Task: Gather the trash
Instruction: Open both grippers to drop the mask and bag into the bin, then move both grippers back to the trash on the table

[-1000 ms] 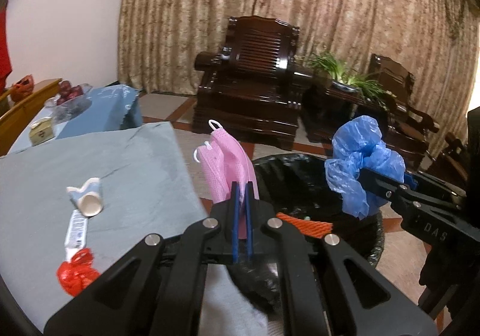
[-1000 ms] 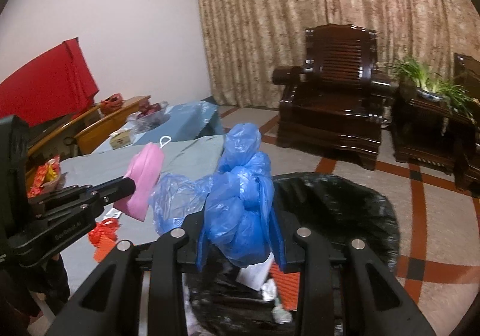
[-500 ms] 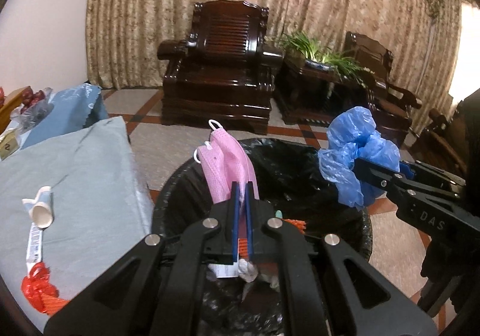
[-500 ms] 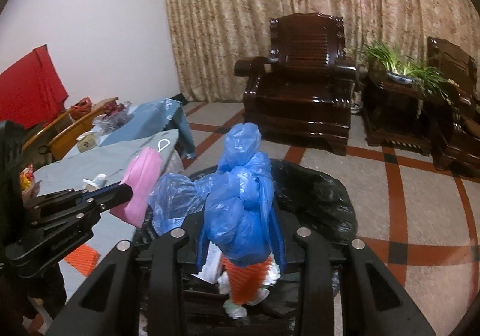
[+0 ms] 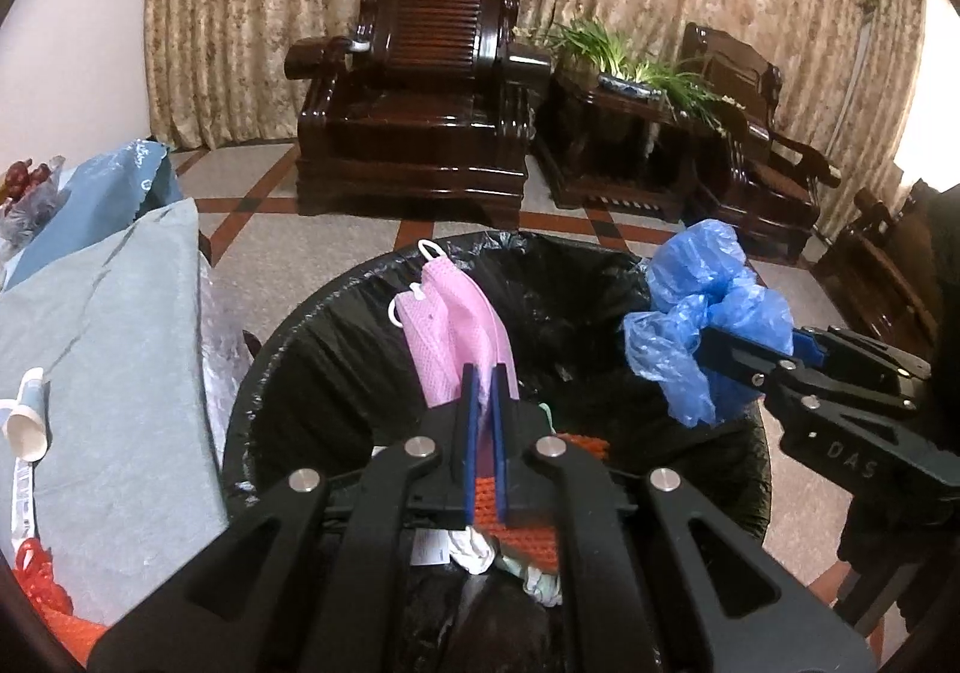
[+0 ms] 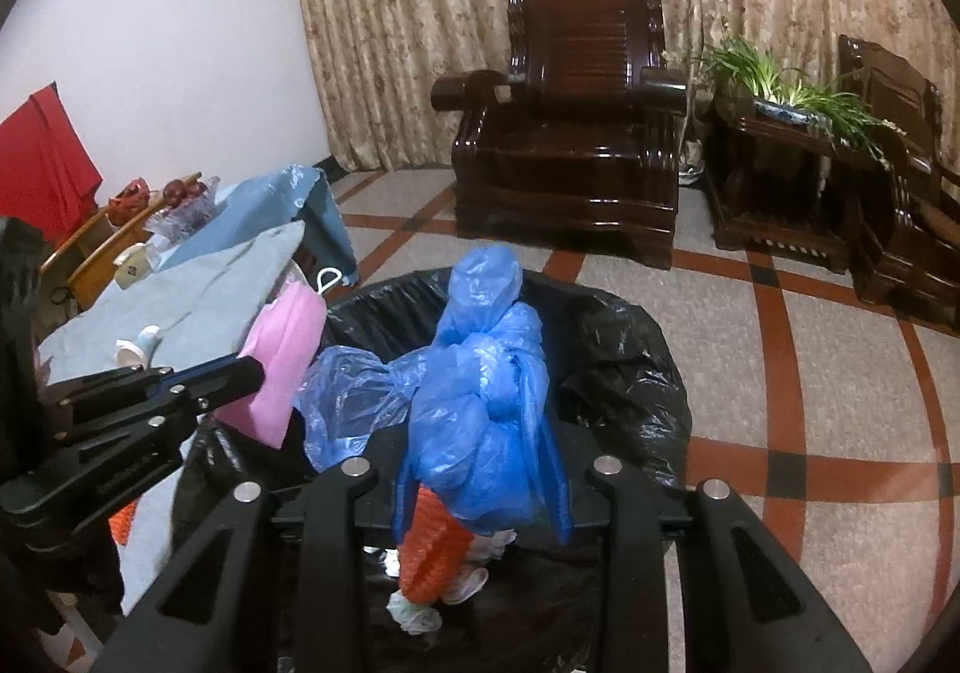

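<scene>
My left gripper (image 5: 483, 373) is shut on a pink face mask (image 5: 453, 337) and holds it over the open black-lined trash bin (image 5: 288, 349). My right gripper (image 6: 480, 433) is shut on a crumpled blue plastic bag (image 6: 480, 373) and holds it over the same bin (image 6: 624, 349). The right gripper with the blue bag (image 5: 702, 313) shows at the right of the left wrist view. The left gripper with the mask (image 6: 288, 355) shows at the left of the right wrist view. Orange netting (image 6: 432, 547) and white scraps lie inside the bin.
A table with a grey-blue cloth (image 5: 120, 349) stands left of the bin, with a white tube (image 5: 24, 421) and red netting (image 5: 42, 595) on it. Dark wooden armchairs (image 5: 420, 120) and a plant stand (image 5: 618, 132) stand behind on the tiled floor.
Both grippers have moved from beside the table to over the bin's opening, each still holding its item. The bin's contents have come into view.
</scene>
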The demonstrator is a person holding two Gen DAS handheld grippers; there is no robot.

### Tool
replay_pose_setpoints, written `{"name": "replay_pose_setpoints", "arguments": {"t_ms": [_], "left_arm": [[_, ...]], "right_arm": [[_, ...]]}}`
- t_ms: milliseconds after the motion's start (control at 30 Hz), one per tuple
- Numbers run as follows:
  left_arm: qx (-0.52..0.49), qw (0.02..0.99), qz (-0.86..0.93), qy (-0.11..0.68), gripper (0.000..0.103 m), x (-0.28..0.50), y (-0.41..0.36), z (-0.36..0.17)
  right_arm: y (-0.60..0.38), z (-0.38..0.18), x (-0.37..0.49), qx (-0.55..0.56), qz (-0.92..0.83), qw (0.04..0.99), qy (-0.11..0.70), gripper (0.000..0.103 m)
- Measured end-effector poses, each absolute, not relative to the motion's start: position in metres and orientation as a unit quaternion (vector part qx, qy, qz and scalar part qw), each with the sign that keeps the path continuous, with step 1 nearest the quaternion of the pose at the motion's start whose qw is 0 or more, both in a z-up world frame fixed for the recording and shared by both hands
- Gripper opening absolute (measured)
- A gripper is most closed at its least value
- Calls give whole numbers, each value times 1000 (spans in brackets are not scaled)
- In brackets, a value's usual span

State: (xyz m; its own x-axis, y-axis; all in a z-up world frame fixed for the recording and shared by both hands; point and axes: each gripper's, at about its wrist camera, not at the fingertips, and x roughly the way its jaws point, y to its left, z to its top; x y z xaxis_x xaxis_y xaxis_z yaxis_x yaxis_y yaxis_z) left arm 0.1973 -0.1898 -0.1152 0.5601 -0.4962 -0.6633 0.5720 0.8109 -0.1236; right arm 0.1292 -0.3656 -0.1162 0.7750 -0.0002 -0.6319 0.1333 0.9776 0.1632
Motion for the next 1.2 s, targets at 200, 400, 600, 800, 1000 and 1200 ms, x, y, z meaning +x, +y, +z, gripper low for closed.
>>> {"name": "replay_pose_setpoints", "arguments": {"t_ms": [200,400,600,800,1000,1200], "left_arm": [[50,877,-305,368,17,203,-186,-119],[29,884,-287,368,59,202,-171,-115],[27,902,-261,344,74,195,-147,-96],[23,919,-236,316,88,179,-111,-73],[6,929,-211,305,89,163,-69,-58],[-7,940,-176,293,90,149,-25,-48]], "right_arm": [[-366,-126,134,95,-34,932,348,39],[-367,-127,128,96,-51,933,344,82],[-364,-112,117,113,-53,939,321,97],[-345,-88,108,118,-33,947,298,97],[-310,-62,104,106,0,955,276,97],[-272,-53,108,89,33,958,272,97]]}}
